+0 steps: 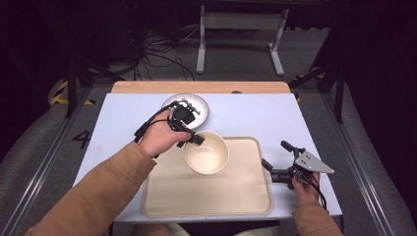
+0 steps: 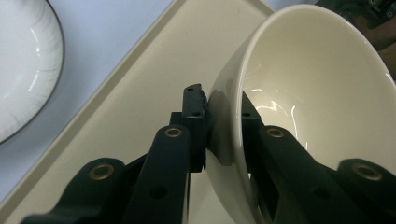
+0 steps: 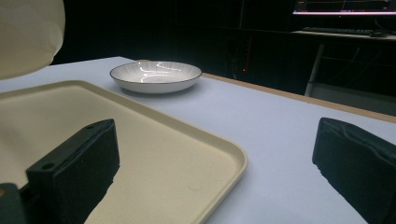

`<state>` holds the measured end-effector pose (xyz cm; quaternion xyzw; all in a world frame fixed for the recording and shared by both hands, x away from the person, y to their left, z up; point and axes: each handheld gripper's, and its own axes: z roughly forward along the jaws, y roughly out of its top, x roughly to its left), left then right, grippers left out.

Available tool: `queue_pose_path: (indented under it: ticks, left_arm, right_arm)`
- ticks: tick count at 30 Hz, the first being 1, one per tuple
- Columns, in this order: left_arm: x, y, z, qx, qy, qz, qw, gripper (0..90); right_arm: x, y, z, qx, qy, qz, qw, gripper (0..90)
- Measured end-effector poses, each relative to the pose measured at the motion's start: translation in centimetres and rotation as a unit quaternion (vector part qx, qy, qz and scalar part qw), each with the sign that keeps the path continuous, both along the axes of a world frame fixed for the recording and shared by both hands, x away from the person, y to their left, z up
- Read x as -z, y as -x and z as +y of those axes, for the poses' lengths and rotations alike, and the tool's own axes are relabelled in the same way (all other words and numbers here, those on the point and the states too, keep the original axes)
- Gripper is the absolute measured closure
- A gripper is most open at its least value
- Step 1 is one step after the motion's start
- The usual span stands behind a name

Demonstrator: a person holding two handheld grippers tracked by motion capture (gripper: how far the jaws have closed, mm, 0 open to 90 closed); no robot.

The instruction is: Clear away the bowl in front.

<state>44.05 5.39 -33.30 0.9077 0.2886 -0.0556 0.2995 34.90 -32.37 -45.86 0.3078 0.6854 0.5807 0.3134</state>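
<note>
I've got the left gripper [image 1: 193, 139] clamped on the bowl [image 1: 207, 152] rim, mid-frame over the tray [image 1: 246, 196]. Right gripper [image 1: 278, 161] jaws apart, idle lower right. Next, probably: lower it flat, then release.

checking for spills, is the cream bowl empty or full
Empty: the bowl, gripped at its rim by the left tool, shows a bare glossy inside in the high view too.

The high view looks down and forward over the surface [image 1: 118, 118]. Both gripper views sit close and low, sharing the tray [image 2: 140, 84] [image 3: 187, 154] and plate [image 2: 23, 65] [image 3: 156, 74].
</note>
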Motion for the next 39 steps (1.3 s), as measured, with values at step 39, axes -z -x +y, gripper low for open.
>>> queue_pose_path:
  ticks: [39]
  left_arm:
    - [5.2, 0.2, -3.1, 0.035, -0.060, 0.023, 0.9973, 80.1]
  right_arm:
    - [0.0, 0.0, 0.1, -0.002, 0.005, -0.001, 1.0000, 1.1]
